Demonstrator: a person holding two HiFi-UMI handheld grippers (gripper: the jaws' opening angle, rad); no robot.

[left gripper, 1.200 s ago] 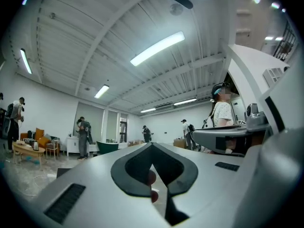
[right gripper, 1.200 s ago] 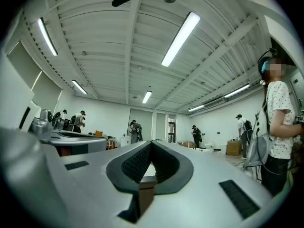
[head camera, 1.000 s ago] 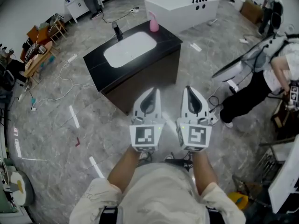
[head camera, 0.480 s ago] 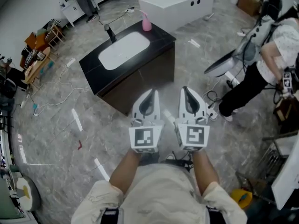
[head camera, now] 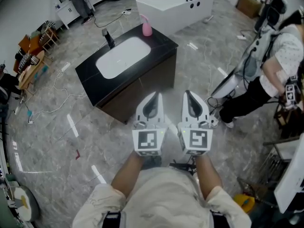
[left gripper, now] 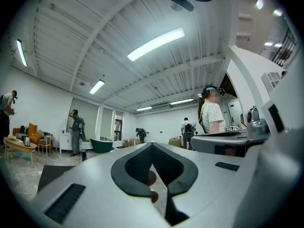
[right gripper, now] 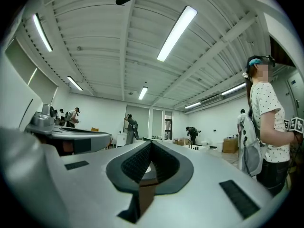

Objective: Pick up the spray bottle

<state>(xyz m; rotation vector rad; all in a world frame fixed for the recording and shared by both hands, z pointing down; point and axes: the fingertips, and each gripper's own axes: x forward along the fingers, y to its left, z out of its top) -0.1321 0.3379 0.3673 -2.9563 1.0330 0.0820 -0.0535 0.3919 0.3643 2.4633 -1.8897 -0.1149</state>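
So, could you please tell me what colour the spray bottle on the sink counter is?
The spray bottle is pink, clearest in the head view.

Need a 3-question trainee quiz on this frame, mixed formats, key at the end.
1. True or false: the pink spray bottle stands on the black sink counter.
2. The left gripper and right gripper jaws are: A) open B) shut, empty C) shut on the bottle.
3. Fill in: beyond the counter stands a white ____.
Key: 1 true; 2 B; 3 bathtub.
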